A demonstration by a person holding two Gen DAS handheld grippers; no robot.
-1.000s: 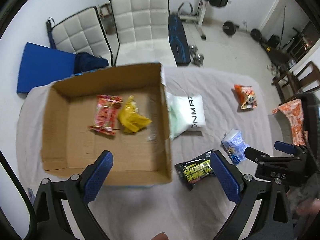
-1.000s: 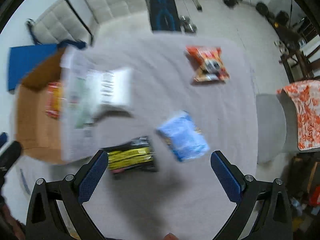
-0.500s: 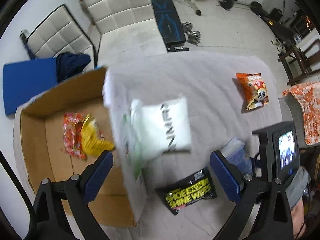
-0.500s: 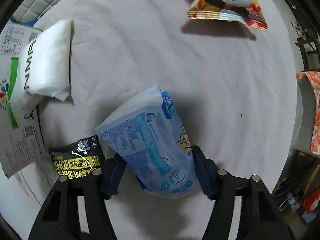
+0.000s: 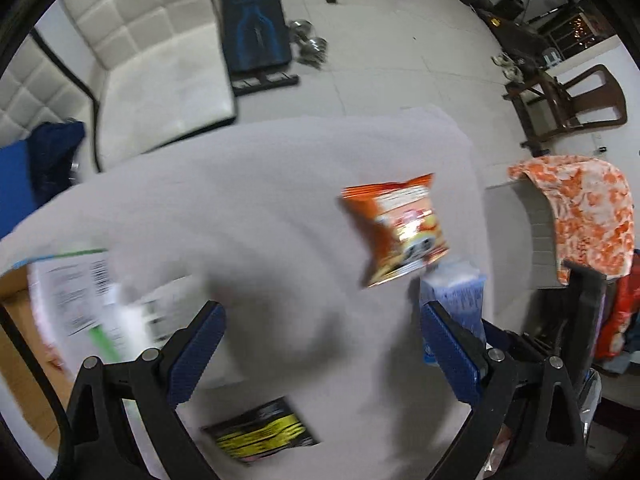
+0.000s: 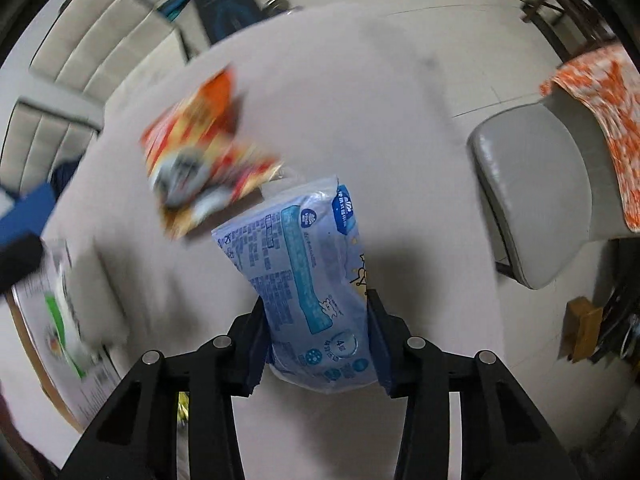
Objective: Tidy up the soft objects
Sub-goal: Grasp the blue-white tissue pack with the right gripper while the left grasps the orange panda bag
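Observation:
My right gripper [image 6: 318, 340] is shut on a light blue soft pack [image 6: 308, 272] and holds it above the grey-covered table [image 6: 380, 120]. The same pack shows behind my left gripper's right finger [image 5: 460, 300]. My left gripper [image 5: 320, 352] is open and empty above the table. An orange snack bag [image 5: 396, 228] lies on the cloth ahead of it, also seen blurred in the right wrist view [image 6: 200, 152]. A black and yellow pack [image 5: 260, 436] lies near the front. The cardboard box's flap [image 5: 76, 300] is at the left, with a white pack [image 5: 160, 308] beside it.
A grey chair [image 6: 536, 192] with an orange patterned cloth [image 5: 580, 212] stands right of the table. White padded chairs [image 5: 160, 60] and gym weights [image 5: 312, 44] are beyond the far edge. A blue object [image 5: 16, 184] is at the left.
My right gripper has lifted the blue pack off the table. My left gripper has swung right, from over the box toward the orange bag.

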